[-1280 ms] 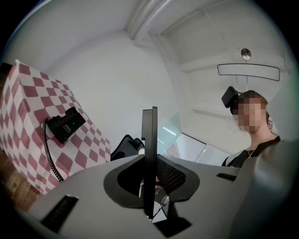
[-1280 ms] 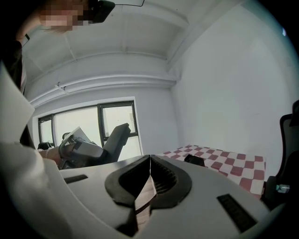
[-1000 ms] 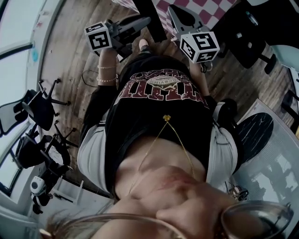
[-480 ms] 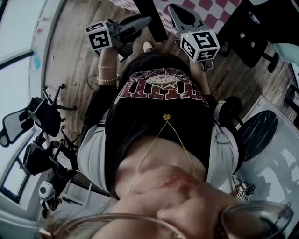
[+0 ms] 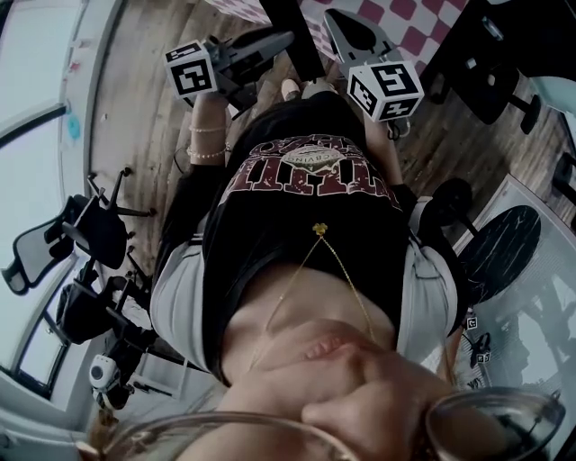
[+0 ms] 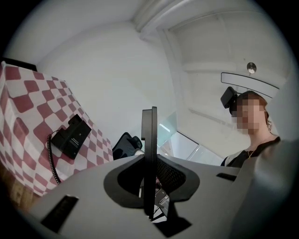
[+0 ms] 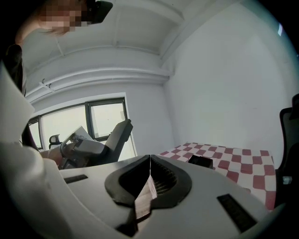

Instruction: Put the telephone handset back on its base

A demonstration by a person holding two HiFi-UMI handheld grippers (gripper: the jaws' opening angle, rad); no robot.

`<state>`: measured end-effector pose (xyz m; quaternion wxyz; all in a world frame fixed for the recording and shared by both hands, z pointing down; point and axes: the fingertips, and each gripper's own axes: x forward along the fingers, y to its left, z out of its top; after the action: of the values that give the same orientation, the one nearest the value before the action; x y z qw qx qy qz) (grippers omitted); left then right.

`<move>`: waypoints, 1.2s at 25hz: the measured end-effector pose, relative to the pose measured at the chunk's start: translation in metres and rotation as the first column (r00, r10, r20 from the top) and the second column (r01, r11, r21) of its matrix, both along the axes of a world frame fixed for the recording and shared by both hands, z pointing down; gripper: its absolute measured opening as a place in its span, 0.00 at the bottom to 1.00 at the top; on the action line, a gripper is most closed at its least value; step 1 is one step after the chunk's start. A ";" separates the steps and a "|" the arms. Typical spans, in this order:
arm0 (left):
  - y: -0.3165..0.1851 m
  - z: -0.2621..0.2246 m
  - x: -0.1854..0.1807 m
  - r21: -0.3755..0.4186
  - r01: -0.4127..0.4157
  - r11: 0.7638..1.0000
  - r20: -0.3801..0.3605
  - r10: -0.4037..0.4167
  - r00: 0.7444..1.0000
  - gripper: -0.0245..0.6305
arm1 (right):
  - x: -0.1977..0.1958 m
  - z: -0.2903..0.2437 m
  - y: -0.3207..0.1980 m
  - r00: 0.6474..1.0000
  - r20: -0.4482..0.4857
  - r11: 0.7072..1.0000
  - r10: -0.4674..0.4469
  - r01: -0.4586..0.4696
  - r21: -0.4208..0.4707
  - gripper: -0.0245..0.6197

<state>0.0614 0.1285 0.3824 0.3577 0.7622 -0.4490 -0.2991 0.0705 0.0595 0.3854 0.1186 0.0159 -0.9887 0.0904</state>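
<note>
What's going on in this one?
A person stands by a checkered table with a tool in each hand. The left tool and the right tool both have their jaws together, with nothing in them. The telephone, with its coiled cord, lies on the table, untouched.

View steeply down over a person in a black T-shirt (image 5: 306,180) with a dark red print, a thin gold necklace (image 5: 319,230) lying over it. Beneath is a wooden plank floor (image 5: 135,90). Black office chairs (image 5: 85,230) cluster at the left. Another chair (image 5: 490,76) stands at the upper right, near a red-and-white checked tablecloth (image 5: 396,18). A dark, round, striped mat (image 5: 499,257) lies at the right. Other views show a white wall (image 6: 107,70), a white ceiling (image 6: 210,42) and a window (image 7: 105,119).
</note>
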 end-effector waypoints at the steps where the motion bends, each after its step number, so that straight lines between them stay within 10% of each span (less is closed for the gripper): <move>1: 0.000 0.000 0.000 0.001 -0.001 1.000 -0.003 0.001 1.000 0.16 | 0.000 0.001 0.000 1.000 -0.004 1.000 0.002 -0.002 0.000 0.07; 30: -0.039 -0.013 -0.040 -0.005 0.017 1.000 -0.003 -0.017 1.000 0.16 | -0.057 -0.014 -0.037 0.999 -0.002 0.999 -0.054 0.054 -0.010 0.07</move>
<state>0.0211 0.0899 0.3690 0.3577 0.7572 -0.4555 -0.3022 0.0138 0.0229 0.3718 0.1222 -0.0111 -0.9882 0.0919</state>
